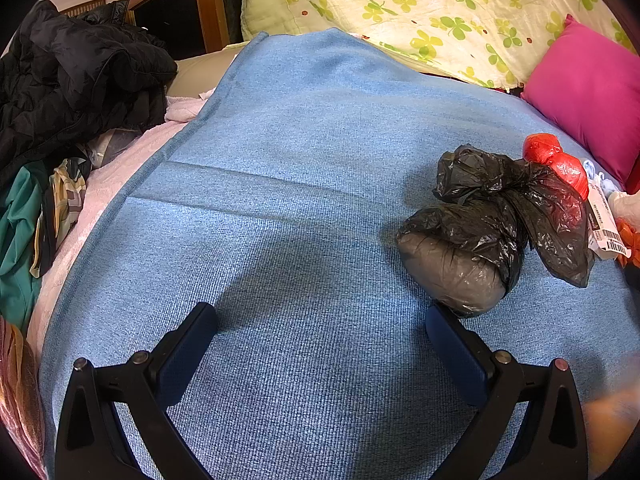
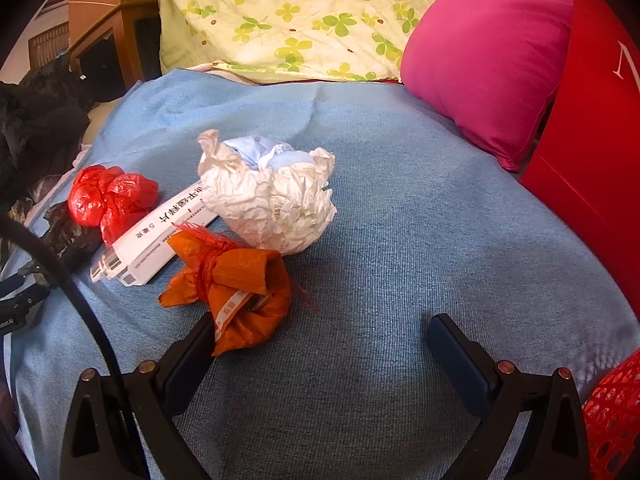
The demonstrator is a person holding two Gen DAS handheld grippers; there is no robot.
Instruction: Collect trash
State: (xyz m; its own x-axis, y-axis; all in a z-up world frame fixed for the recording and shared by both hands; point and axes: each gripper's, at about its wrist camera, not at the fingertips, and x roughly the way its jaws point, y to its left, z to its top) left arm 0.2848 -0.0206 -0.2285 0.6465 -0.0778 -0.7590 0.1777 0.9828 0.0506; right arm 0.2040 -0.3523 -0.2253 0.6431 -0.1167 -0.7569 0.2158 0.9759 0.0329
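Tongs both wide open, left tongs (image 1: 322,322) empty, right tongs (image 2: 320,330) empty.

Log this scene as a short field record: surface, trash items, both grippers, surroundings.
surface: blue blanket spread on a bed
trash, left side: black plastic bag, knotted; red plastic bag beside it
trash, middle: white carton, crumpled white paper, orange bundle tied with string
left gripper: open, empty, black bag near its right finger
right gripper: open, empty, orange bundle against its left finger
surroundings: pink pillow, clover-print quilt, dark jacket
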